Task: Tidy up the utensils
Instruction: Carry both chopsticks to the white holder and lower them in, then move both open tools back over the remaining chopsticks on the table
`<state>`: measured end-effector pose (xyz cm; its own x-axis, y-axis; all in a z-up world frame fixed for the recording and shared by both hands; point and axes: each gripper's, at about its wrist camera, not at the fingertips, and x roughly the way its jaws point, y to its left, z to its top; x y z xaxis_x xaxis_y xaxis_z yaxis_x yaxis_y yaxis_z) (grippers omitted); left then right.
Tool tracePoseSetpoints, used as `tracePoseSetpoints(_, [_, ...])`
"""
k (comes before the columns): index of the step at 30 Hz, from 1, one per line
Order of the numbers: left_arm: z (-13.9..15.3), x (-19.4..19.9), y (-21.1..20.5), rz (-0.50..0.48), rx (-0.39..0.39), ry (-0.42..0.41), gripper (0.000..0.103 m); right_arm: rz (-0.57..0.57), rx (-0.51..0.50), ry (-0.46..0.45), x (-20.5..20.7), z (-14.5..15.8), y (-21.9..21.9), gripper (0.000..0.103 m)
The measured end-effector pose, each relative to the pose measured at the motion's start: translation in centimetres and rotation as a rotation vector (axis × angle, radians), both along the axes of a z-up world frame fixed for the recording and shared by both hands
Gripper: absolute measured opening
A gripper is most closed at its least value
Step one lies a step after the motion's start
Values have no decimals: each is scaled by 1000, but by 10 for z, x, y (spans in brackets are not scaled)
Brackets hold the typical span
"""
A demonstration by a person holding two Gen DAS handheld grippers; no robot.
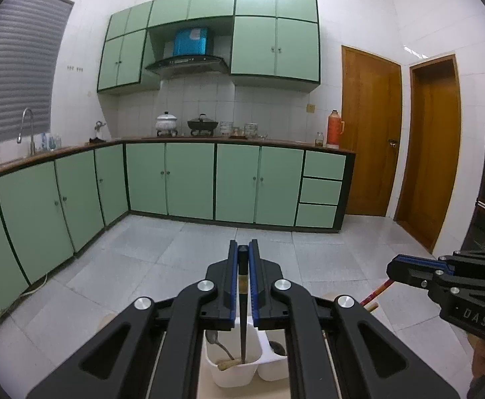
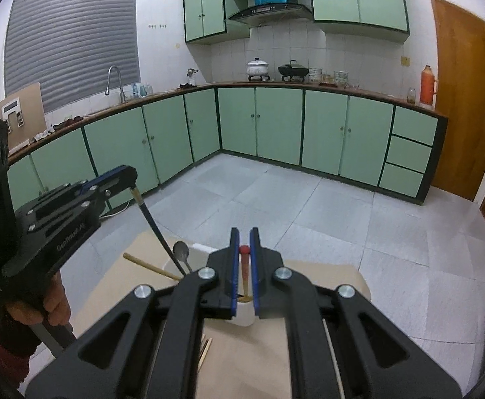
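Note:
My left gripper (image 1: 243,246) is shut on a black chopstick (image 1: 242,316) that hangs tip-down into the left compartment of a white utensil holder (image 1: 232,377). A metal spoon (image 1: 217,342) and a pale wooden chopstick (image 1: 229,363) lie in that compartment. Another spoon (image 1: 277,347) sits in the right compartment. My right gripper (image 2: 244,232) is shut on a red-topped chopstick (image 2: 244,266), whose lower end dips into the holder (image 2: 242,317). From the right wrist view, the left gripper (image 2: 127,174) stands to the left with the black chopstick (image 2: 156,226) slanting down beside the spoon (image 2: 181,252).
The holder stands on a beige table (image 2: 329,282) whose far edge drops to a grey tiled floor (image 2: 309,206). Loose wooden chopsticks (image 2: 206,349) lie on the table near me. A person's hand (image 2: 54,302) grips the left tool. Green cabinets (image 1: 189,179) line the far walls.

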<state>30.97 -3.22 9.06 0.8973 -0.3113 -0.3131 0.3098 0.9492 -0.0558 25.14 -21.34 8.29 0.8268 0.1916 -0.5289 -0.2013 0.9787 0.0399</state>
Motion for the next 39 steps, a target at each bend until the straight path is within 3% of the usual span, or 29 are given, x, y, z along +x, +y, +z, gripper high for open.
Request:
tracePoseSetpoints(4, [8,-7,5,2,-1,-15,22,-12,11,-20,-9,4,-2,19])
tracePoseSetpoints(11, [19,-46,17,15,34,-58,46,-56,14,-105,-51,14,-15,50])
tracePoseSetpoints(18, [-14,-109,37,27,39,-14,61,-122,21,-105,-116,-28,-22,76])
tracePoseSetpoints(24, [-82,-153,43,20,84,131,68,-186,43,13,-159,-101,-13,85])
tracePoseSetpoints(32, [-174,-189,48,-3,181,352,70,-175,49,194,-200,-190,19,86])
tracePoseSetpoints(35, [-194,-200,53,-1,200,398,70,-144,19,262,-213,-218,35,86])
tracePoseSetpoints(39, [-213,-206,59,12,193,455,70,-100,-52,288,-223,-238,51,86])
